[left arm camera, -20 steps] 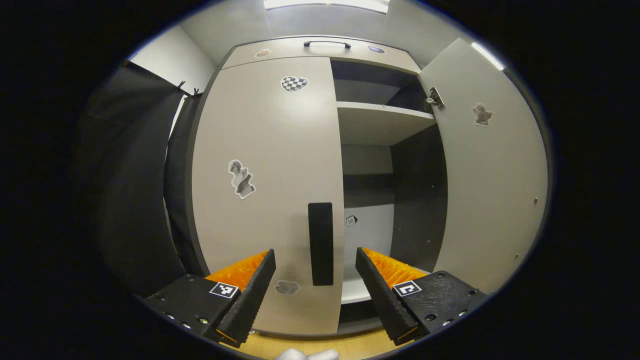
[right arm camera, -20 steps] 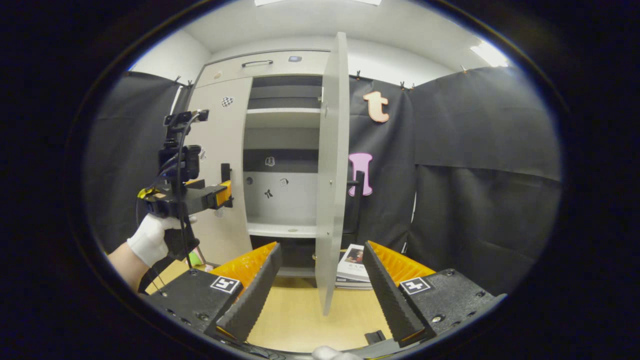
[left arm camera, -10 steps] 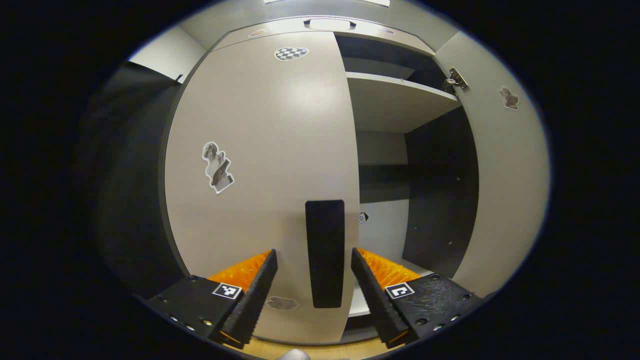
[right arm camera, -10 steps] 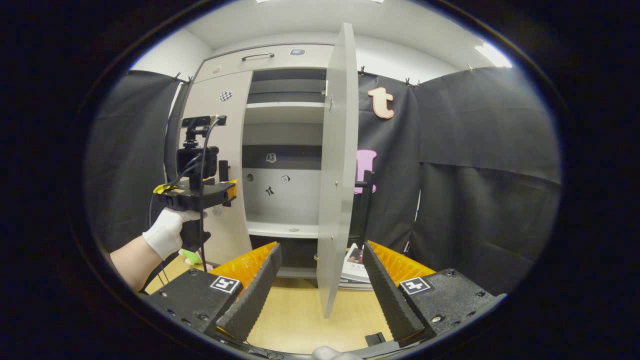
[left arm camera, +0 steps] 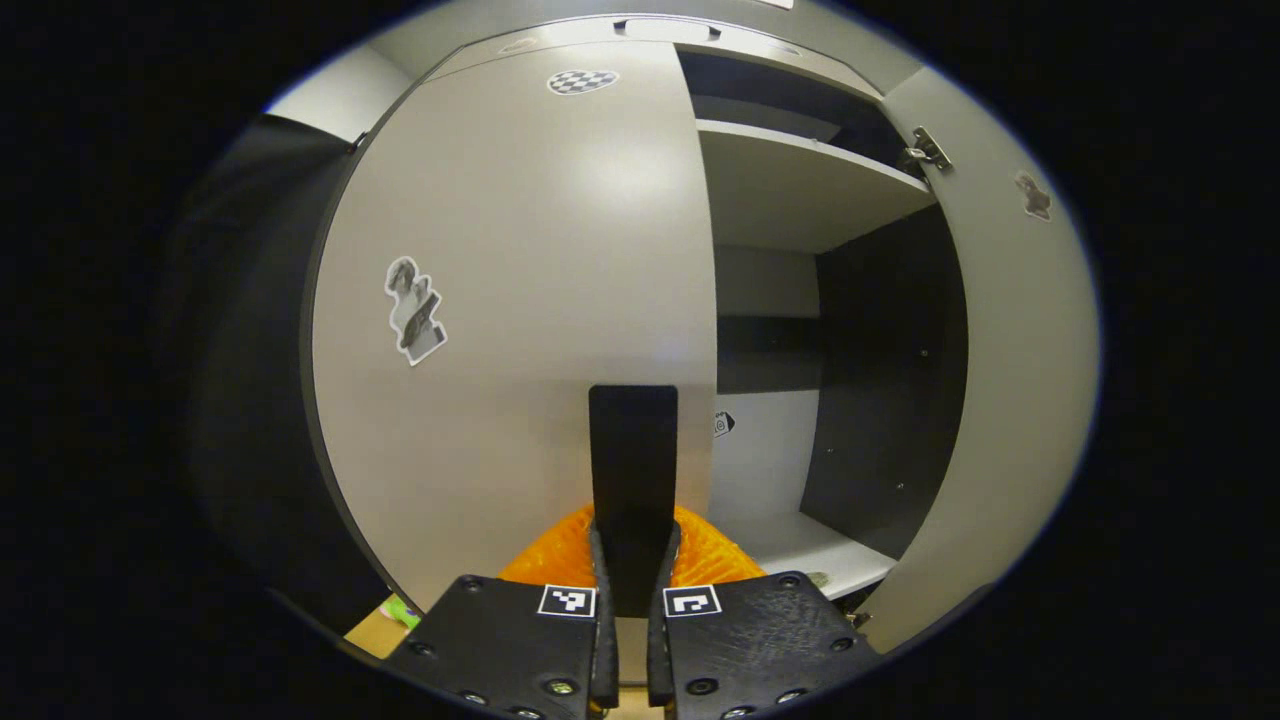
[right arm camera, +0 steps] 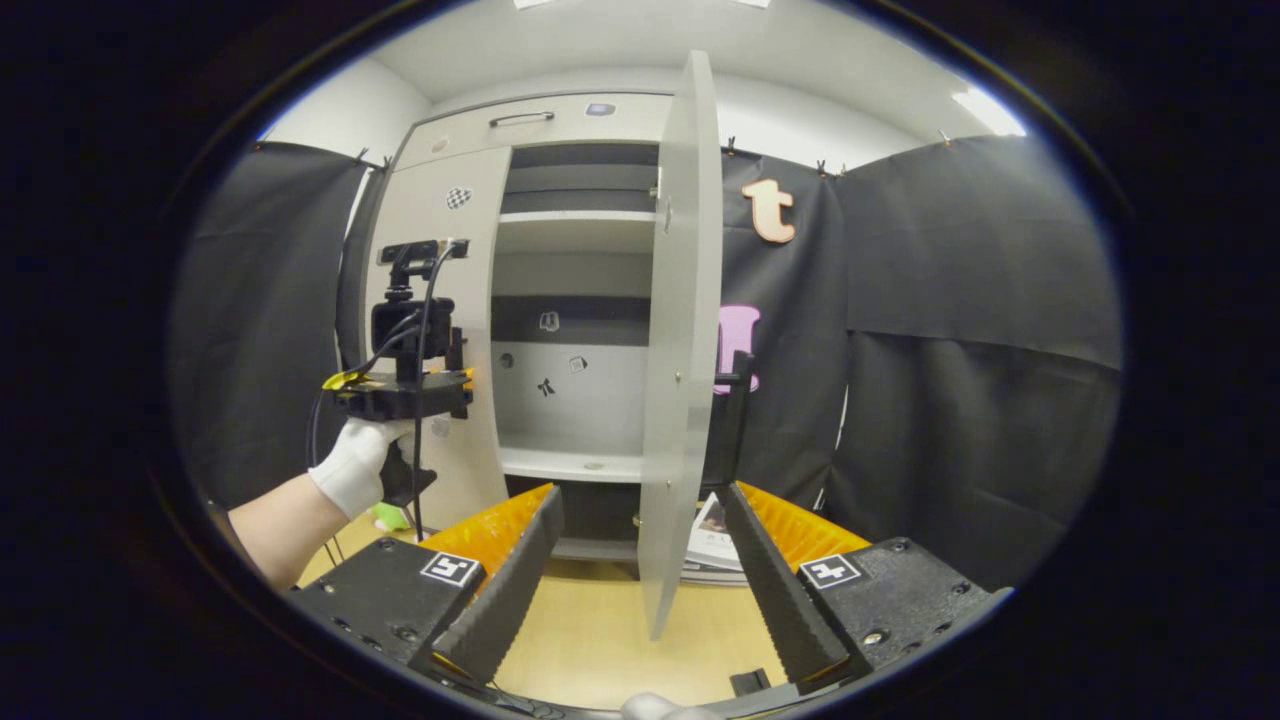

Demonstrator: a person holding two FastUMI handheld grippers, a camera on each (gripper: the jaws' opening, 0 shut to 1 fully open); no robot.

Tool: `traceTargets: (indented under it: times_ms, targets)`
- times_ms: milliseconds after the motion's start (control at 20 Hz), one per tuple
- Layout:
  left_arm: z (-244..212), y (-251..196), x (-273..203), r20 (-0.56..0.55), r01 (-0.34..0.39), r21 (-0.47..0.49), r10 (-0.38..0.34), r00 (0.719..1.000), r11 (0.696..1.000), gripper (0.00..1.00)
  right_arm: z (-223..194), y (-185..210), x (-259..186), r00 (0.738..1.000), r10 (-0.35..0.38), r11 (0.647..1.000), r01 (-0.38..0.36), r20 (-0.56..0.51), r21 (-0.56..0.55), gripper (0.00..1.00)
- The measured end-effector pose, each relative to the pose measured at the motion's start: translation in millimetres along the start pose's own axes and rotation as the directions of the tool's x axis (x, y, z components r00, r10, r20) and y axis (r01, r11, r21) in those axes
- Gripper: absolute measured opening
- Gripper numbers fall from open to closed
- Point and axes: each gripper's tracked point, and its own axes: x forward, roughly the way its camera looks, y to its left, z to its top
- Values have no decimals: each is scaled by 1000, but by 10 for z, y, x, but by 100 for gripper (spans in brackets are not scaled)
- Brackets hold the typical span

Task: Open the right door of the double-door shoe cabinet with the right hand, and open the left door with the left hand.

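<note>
The left door's handle (left arm camera: 632, 470) was clamped between the left gripper's (left arm camera: 633, 580) 2 fingers; the right gripper (right arm camera: 640, 560) was held spread, with the right door's (right arm camera: 680, 340) edge between its fingers, untouched.

A stack of magazines (right arm camera: 712, 540) lies on the wooden floor (right arm camera: 600, 640), near the black cloth wall (right arm camera: 960, 400). A small green thing (right arm camera: 385, 517) rests on the floor at the far left. Bright ceiling lights (right arm camera: 985, 110) are above, and a white wall (right arm camera: 345, 110) stands behind the cloth

Left claw (left arm camera: 632, 560) clamped; right claw (right arm camera: 640, 560) spread wide.
</note>
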Motion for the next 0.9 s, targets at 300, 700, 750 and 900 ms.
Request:
traceTargets:
  times_ms: [300,700,750,900]
  targets:
    - [19,-6,-141,6,32,14,-32,999,999,7,-1,52,-114,1000,23,1000,-23,8,-2,100]
    - [18,177,-707,20,74,20,-75,997,997,7,-128,328,-275,996,87,996,-87,3,-5,100]
    - [21,208,-773,19,75,22,-76,997,997,6,-143,366,-296,995,97,995,-97,2,-6,100]
    - [22,300,-943,13,76,7,-76,997,997,6,-165,485,-363,992,124,992,-124,3,-5,100]
